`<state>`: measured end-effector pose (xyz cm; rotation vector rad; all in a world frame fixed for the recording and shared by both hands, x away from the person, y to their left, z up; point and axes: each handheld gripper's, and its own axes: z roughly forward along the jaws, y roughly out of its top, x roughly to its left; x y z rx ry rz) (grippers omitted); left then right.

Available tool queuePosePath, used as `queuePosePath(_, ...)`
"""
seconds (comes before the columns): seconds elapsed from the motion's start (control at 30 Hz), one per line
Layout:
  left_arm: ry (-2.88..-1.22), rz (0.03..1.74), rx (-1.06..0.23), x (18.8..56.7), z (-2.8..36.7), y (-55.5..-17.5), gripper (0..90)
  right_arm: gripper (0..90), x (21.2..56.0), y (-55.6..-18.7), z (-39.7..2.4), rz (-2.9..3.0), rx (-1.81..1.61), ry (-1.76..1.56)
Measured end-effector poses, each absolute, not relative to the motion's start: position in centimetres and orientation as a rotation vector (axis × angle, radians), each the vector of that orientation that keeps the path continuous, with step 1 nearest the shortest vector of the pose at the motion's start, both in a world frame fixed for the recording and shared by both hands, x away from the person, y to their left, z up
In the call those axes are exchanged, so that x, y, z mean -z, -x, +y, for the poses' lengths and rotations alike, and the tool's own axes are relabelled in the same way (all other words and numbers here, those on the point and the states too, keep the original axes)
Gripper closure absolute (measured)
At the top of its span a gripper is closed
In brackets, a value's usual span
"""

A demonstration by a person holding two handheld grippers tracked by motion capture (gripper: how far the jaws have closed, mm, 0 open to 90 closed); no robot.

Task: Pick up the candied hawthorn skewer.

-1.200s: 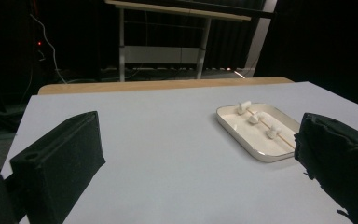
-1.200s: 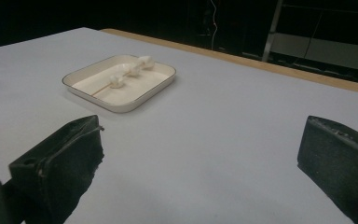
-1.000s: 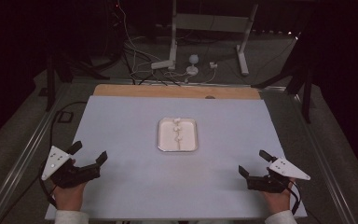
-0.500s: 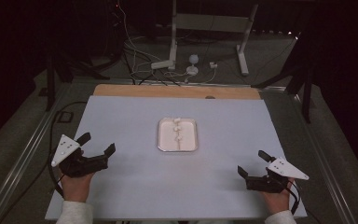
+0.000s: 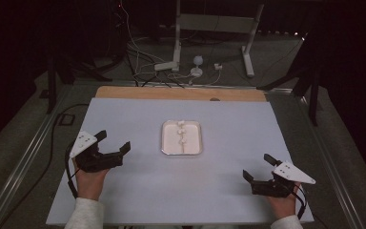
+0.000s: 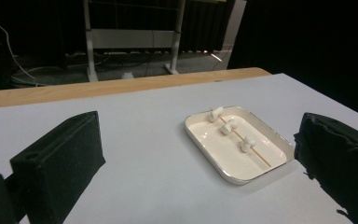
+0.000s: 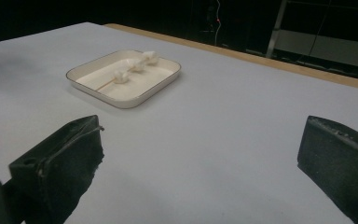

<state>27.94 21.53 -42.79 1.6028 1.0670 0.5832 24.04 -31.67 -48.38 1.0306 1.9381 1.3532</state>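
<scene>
A white rectangular tray (image 5: 195,148) (image 6: 208,156) (image 7: 158,86) lies at the middle of the pale table. In it rests a thin wooden skewer (image 5: 183,138) (image 6: 254,152) (image 7: 106,84) with three white marshmallows (image 5: 181,132) (image 6: 228,127) (image 7: 135,66) threaded on it. My left gripper (image 5: 112,141) (image 6: 200,158) hovers left of the tray, open and empty, jaws aimed toward the tray. Near the table's front right my right gripper (image 5: 259,168) (image 7: 200,158) is open and empty, well apart from the tray.
A wooden strip (image 5: 181,93) runs along the table's far edge. Beyond it on the dark floor stand a metal frame (image 5: 214,33) and loose cables (image 5: 143,57). Bare table surface (image 5: 181,186) stretches between the two grippers.
My left gripper has moved forward and to the right, toward the tray. The right gripper has stayed near the front right corner.
</scene>
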Motion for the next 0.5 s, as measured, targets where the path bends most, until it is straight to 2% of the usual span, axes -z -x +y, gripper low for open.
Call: queuePosePath(0.5,-1.64,1.053,-0.539,43.2,18.9,-30.1,1.8,0.0,48.4,-24.1,-31.6,1.941,-1.354,-1.032)
